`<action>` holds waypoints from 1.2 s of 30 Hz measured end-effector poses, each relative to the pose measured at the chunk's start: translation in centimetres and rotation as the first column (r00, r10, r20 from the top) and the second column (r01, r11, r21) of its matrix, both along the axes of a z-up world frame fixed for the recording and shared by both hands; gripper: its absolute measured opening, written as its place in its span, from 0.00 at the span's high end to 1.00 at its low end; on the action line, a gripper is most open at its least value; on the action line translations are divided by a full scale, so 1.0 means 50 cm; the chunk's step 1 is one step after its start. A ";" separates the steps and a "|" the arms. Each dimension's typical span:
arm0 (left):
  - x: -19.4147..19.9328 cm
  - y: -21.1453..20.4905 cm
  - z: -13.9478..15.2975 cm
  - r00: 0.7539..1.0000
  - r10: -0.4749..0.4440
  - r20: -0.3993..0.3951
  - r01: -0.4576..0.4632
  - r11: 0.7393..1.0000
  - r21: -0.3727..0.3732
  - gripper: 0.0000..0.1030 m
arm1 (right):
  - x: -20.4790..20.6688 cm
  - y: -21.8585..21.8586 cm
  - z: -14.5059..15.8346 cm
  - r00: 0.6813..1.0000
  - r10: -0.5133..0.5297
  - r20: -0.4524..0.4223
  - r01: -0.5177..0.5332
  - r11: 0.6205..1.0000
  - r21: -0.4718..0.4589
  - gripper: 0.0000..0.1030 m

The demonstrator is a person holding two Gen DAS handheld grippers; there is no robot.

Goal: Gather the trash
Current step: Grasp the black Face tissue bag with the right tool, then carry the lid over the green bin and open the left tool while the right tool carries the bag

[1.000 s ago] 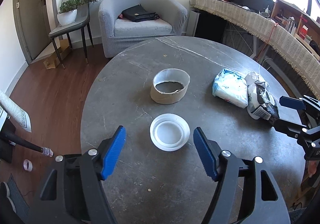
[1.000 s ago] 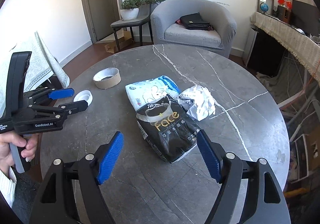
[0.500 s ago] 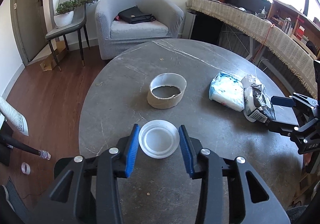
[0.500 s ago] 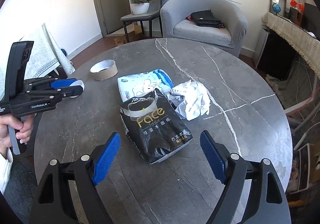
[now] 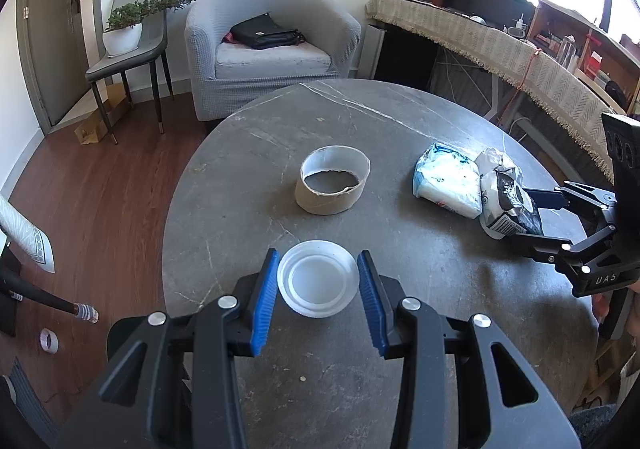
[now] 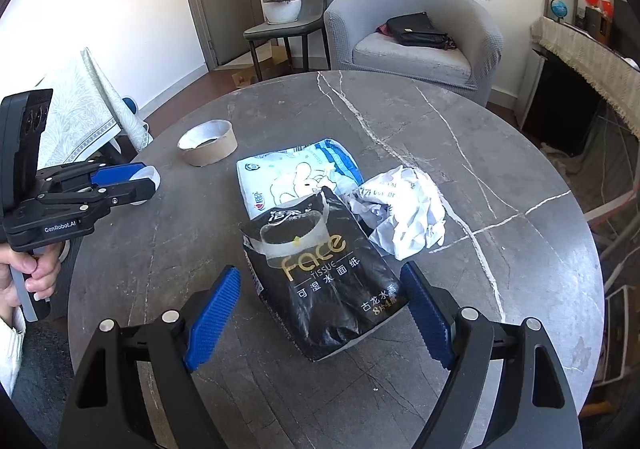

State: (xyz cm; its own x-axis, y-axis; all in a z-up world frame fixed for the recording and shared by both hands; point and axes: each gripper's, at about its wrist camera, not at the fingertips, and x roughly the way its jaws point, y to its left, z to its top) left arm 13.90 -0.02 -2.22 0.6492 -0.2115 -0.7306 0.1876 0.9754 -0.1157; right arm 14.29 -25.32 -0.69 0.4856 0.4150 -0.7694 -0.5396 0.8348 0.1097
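On the round grey marble table (image 5: 400, 121) my left gripper (image 5: 319, 253) is shut on a white plastic lid (image 5: 318, 283); both blue pads press its rim, and the lid rests near the table's front edge. In the right wrist view that left gripper (image 6: 136, 179) is at the left, the lid (image 6: 154, 173) peeking past it. My right gripper (image 6: 320, 269) is open, its fingers either side of a black tissue bag (image 6: 320, 289) without pressing it. Behind the bag lie a white-and-blue packet (image 6: 296, 177) and crumpled white paper (image 6: 404, 213).
A cardboard tape ring (image 5: 332, 185) stands mid-table beyond the lid. A grey armchair (image 5: 272, 49) with a black bag and a chair with a potted plant (image 5: 124, 33) stand behind the table. A small tape roll (image 5: 48, 341) lies on the wooden floor at left.
My left gripper's jaws have closed from wide apart onto the white lid. The right gripper has come lower and closer around the black tissue bag.
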 end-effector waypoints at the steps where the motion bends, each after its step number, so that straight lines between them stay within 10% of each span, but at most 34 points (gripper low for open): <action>1: -0.001 0.001 0.000 1.000 -0.001 0.000 0.001 1.000 0.001 0.59 | -0.002 0.002 0.000 1.000 0.002 -0.001 -0.002 1.000 0.001 0.23; 12: -0.023 0.019 0.012 1.000 0.011 0.020 -0.011 1.000 -0.008 0.59 | -0.010 0.022 -0.001 1.000 0.007 -0.026 -0.007 1.000 -0.008 0.48; 36: -0.070 0.184 0.044 0.985 0.156 0.078 -0.155 0.988 -0.015 0.59 | -0.050 0.228 0.088 0.990 0.114 0.078 -0.120 0.991 0.066 0.49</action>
